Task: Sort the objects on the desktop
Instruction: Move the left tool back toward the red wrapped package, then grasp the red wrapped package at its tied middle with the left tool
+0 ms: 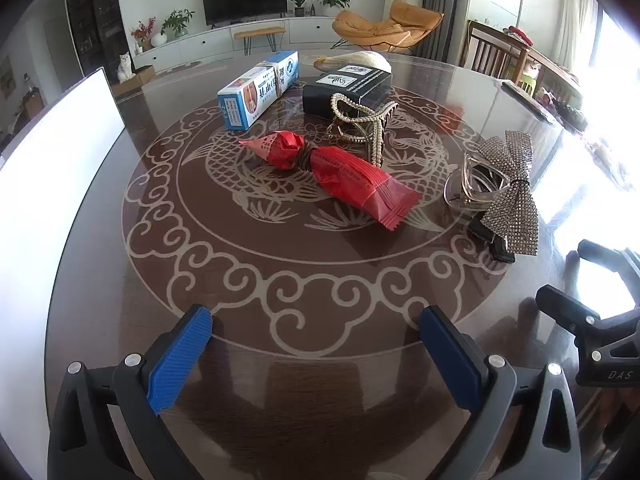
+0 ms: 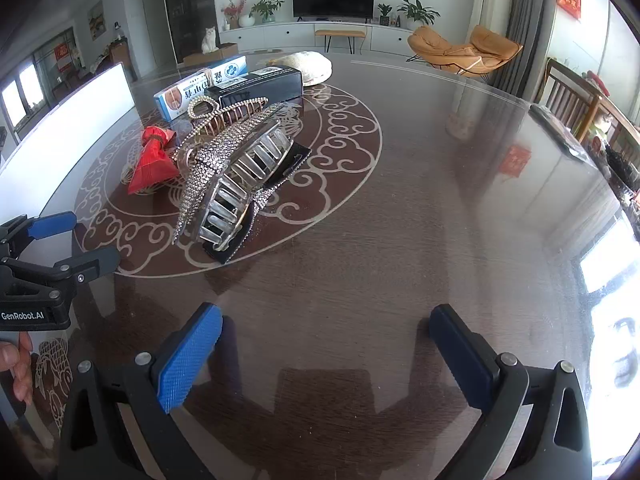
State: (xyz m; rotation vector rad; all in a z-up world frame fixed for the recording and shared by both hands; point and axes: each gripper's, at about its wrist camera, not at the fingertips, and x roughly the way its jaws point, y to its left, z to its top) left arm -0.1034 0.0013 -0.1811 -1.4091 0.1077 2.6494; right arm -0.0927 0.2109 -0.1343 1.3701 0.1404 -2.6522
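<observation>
On the round glass-topped table (image 1: 280, 280) lie a red snack wrapper (image 1: 340, 176), a blue-and-white box (image 1: 260, 90), a black box (image 1: 348, 90), a pearl hair claw (image 1: 360, 128) and a rhinestone bow hair claw (image 1: 504, 188). From the right wrist view the bow claw (image 2: 236, 176) is nearest, with the wrapper (image 2: 154, 164) and both boxes (image 2: 200, 88) behind it. My left gripper (image 1: 316, 328) is open and empty, short of the wrapper. My right gripper (image 2: 324, 328) is open and empty over bare table, right of the bow claw.
A white board (image 1: 52, 184) stands along the table's left edge. A pale woven object (image 1: 360, 60) lies behind the boxes. Wooden chairs (image 1: 492, 52) stand at the far right. Bare tabletop spreads to the right (image 2: 460, 200). A hand (image 2: 18, 364) holds the left gripper's body.
</observation>
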